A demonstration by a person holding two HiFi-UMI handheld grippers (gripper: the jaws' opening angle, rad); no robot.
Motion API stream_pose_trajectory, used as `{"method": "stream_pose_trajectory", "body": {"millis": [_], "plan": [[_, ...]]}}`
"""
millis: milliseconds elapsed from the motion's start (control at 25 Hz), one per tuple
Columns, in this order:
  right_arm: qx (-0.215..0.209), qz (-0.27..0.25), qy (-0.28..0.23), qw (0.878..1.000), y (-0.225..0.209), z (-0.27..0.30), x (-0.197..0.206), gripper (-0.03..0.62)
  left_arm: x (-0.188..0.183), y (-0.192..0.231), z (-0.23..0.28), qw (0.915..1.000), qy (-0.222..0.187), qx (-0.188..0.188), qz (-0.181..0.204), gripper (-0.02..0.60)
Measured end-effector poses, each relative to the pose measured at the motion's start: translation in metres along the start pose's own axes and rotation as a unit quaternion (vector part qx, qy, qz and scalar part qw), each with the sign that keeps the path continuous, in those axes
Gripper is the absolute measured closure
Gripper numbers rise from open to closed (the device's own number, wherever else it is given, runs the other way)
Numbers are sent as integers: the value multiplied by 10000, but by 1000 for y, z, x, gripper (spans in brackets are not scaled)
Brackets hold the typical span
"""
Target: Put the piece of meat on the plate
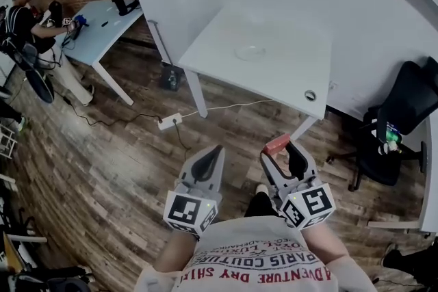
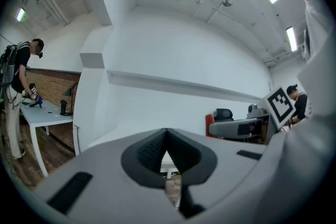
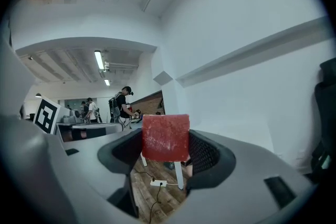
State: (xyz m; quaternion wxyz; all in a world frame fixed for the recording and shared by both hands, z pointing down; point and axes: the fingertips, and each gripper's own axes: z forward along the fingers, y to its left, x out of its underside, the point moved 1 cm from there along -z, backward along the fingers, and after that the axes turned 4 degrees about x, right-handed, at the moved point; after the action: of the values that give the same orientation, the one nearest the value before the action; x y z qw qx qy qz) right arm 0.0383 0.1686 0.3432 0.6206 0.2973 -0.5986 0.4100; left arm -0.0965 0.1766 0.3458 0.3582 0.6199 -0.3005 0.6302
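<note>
The right gripper (image 1: 283, 147) has its jaws closed on the piece of meat (image 3: 166, 137), a flat red slab. It is pinched by its lower part, so most of it stands up above the jaw tips. The left gripper (image 2: 166, 138) has its jaws together with nothing between them, and it sits low on the near left beside the right one.

The plate (image 1: 250, 52) is pale and hard to pick out. It lies empty on the white table (image 1: 287, 78), far ahead and well apart from both grippers, so the step in hand looks like the carry to the table.

To do it well, the grip should be kept firm and the slab held roughly upright during the walk forward. A white power strip (image 1: 168, 122) and its cord lie on the floor near the table leg, on the left, and are best avoided.

At the table, the meat should be brought over the middle of the plate and lowered until it is just above or touching. Only then should the jaws open. The left gripper is best kept off to the left, clear of the plate.
</note>
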Motion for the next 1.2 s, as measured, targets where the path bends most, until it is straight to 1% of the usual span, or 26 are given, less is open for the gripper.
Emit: {"method": "stream_pose_trajectory", "body": {"millis": [120,280,400,560,760,840,1000,1200], "plan": [[-222,-13,-15,9998,-38,29,-17,312,-11,7,44,9998,-20,-206,10,578],[-457,-150,-77,9988,-92,59,-34,313,-26,7,106,9990,-112,-403,134,578],[-550,-126,-17,9984,-131,80,-36,313,-29,1,154,9989,-206,-398,138,578],[-626,-127,183,9978,-175,104,-37,313,-26,-5,203,9993,-186,-312,61,578],[-666,17,214,9975,-214,138,-49,313,-35,8,249,9995,-73,-281,137,578],[-650,12,239,9976,-220,150,-49,313,-38,17,262,9994,-80,-281,160,578],[-471,-25,279,9985,-228,182,-47,313,-39,43,289,9997,-155,-72,179,578],[1,7,262,9997,-240,242,-51,313,-40,97,336,9988,-145,414,198,578]]}}
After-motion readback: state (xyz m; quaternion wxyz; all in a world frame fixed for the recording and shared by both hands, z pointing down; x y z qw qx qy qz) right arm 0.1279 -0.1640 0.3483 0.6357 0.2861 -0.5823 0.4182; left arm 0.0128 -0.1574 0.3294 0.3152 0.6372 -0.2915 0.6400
